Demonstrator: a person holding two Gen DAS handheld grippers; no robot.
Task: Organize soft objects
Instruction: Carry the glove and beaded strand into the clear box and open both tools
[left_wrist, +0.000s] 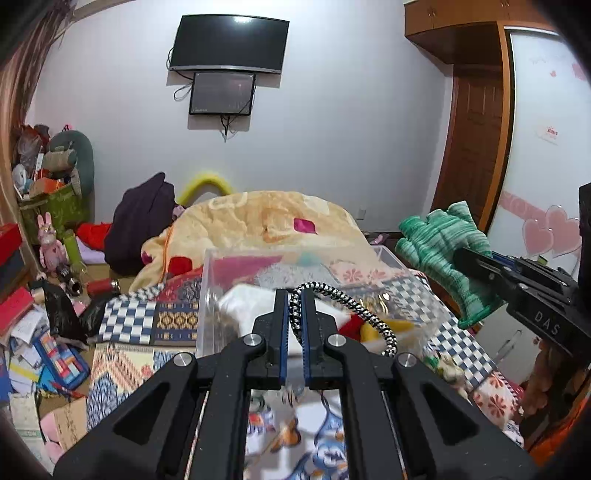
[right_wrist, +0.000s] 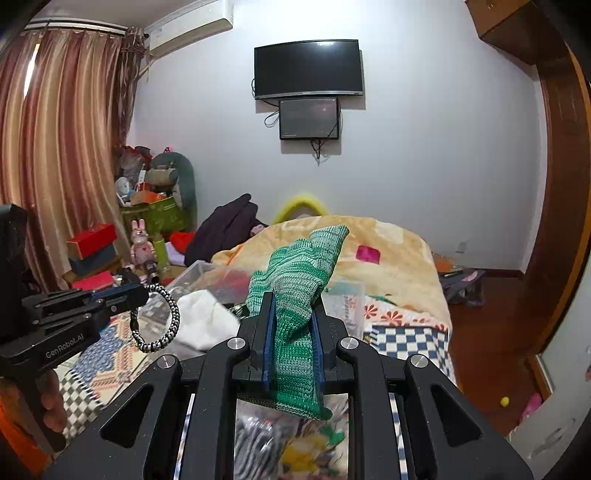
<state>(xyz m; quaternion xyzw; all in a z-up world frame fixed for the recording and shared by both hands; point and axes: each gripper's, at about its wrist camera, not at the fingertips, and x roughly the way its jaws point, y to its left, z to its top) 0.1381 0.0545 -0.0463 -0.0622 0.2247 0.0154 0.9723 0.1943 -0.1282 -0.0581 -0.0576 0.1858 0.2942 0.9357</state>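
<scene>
Left wrist view shows our left hand-held gripper (left_wrist: 294, 314) clamped on a black-and-white braided cord loop (left_wrist: 345, 314) above the clear plastic storage bin (left_wrist: 210, 295), while our right hand-held gripper (right_wrist: 291, 332) pinches a green knitted glove (right_wrist: 295, 291); we judge both need releasing inside it.

1. I see the bed (left_wrist: 177, 314), covered in patchwork and blue-check bedding.
2. A clear plastic bin (left_wrist: 210, 295) rests on it, holding white, red and yellow soft items.
3. Beyond the bin I see a bunched peach blanket (right_wrist: 388, 251).
4. At the bed's far left corner lies a dark purple garment (left_wrist: 142, 221).
5. The floor (left_wrist: 33, 343) to the left carries scattered papers and boxes.
</scene>
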